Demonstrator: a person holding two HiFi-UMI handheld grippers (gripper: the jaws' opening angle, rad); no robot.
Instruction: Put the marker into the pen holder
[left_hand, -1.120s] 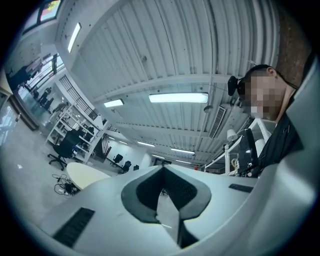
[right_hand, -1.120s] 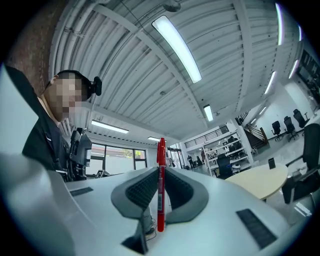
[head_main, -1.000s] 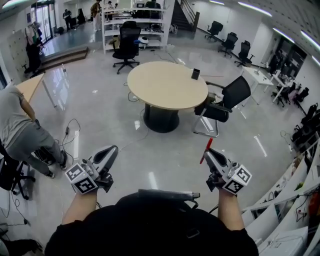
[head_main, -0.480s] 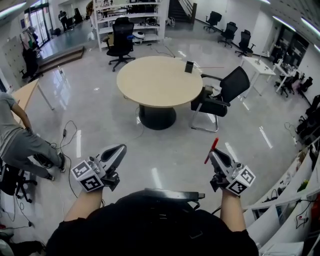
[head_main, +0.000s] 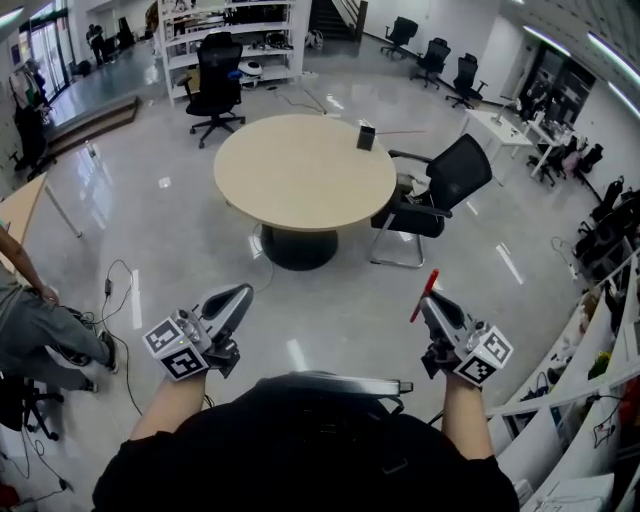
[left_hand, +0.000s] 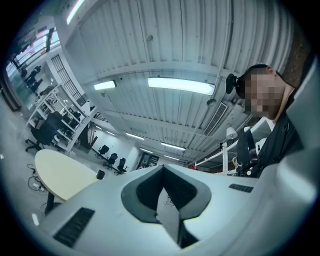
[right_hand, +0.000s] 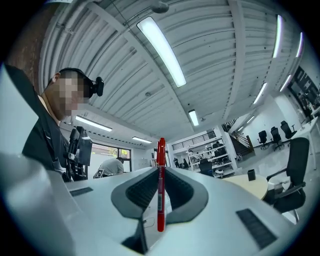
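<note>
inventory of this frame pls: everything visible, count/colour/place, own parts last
round table: one, beige, mid-floor
pen holder: one, black, on the table's far right edge
office chair: one, black, right of table
rolling chair: one, black, by shelving
shelving: one, white, far end
far chairs: three, black, far right
cables: dark, floor, left
bystander: one, grey clothes, left edge
marker: one, red, clamped in right hand-held gripper
left hand-held gripper: white, shut, empty
</note>
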